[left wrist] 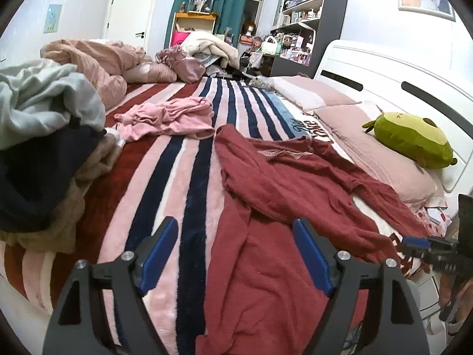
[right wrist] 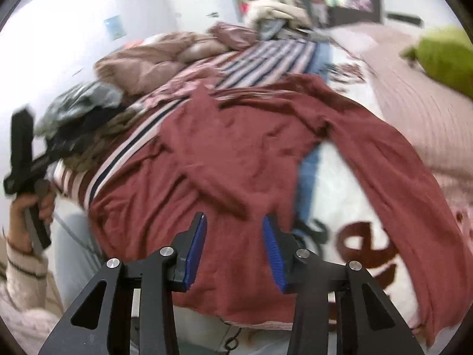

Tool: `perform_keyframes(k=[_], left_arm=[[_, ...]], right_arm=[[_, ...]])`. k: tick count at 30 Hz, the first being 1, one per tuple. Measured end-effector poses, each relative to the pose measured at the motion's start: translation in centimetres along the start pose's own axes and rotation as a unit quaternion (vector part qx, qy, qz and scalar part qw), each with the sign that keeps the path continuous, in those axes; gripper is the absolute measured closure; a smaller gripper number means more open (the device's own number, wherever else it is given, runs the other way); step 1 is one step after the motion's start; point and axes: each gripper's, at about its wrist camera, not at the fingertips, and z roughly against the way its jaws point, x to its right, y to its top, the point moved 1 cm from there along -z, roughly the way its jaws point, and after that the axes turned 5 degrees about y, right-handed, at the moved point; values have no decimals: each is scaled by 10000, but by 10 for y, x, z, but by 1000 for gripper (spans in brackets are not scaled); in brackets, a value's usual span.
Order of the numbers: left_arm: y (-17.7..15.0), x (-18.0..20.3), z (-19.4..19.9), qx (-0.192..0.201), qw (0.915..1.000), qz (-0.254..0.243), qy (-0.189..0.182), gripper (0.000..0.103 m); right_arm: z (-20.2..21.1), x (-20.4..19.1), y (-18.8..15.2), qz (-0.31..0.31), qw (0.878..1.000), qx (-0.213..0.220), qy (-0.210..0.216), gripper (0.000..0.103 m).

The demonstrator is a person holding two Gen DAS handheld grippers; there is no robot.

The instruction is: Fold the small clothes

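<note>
A dark red long-sleeved garment (left wrist: 280,183) lies spread and wrinkled on the striped blanket (left wrist: 165,183), one sleeve reaching toward the pillows. My left gripper (left wrist: 236,236) hovers open above the garment's left edge with nothing between its blue pads. In the right wrist view, which is blurred, my right gripper (right wrist: 235,230) stands partly open just over the red garment (right wrist: 236,148) near its lower hem. Its pads do not press on the cloth. The right gripper (left wrist: 409,242) also shows at the edge of the left wrist view, beside the garment's near right border.
A crumpled pink garment (left wrist: 168,117) lies farther up the bed. A pile of grey, dark and tan clothes (left wrist: 44,136) sits at the left. Pink pillows (left wrist: 369,145) and a green plush toy (left wrist: 414,139) line the white headboard. A hand (right wrist: 29,207) holds the left tool.
</note>
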Motion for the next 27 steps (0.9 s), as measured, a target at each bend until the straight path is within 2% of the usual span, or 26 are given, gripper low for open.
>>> perform_keyframes(k=[2, 3, 4, 8, 10, 16, 17, 20, 27], left_arm=[[0, 1, 2, 20, 10000, -6, -23, 25], [0, 1, 4, 32, 10000, -2, -33, 25], [0, 1, 5, 42, 10000, 6, -40, 25], [-2, 0, 7, 43, 10000, -45, 53, 24], [-4, -2, 9, 33, 10000, -18, 92, 24], [-6, -5, 8, 17, 10000, 20, 90, 24], [-7, -5, 8, 13, 10000, 19, 88, 24], [-7, -5, 7, -1, 10000, 24, 74, 24], [-7, -6, 5, 6, 10000, 37, 65, 24]], right_arm=[[-12, -17, -6, 353, 9993, -157, 20, 65], [-24, -23, -9, 540, 9980, -285, -136, 60], [-31, -24, -11, 631, 9970, -355, -272, 59], [-56, -16, -13, 808, 9913, -331, -981, 59], [-62, -8, -12, 768, 9907, -319, -1073, 62], [-71, 2, -10, 835, 9863, -347, -1376, 90], [-68, 3, -9, 792, 9866, -311, -1389, 94], [-59, 2, -8, 681, 9901, -165, -1217, 97], [-46, -22, -14, 801, 9958, -237, -377, 98]])
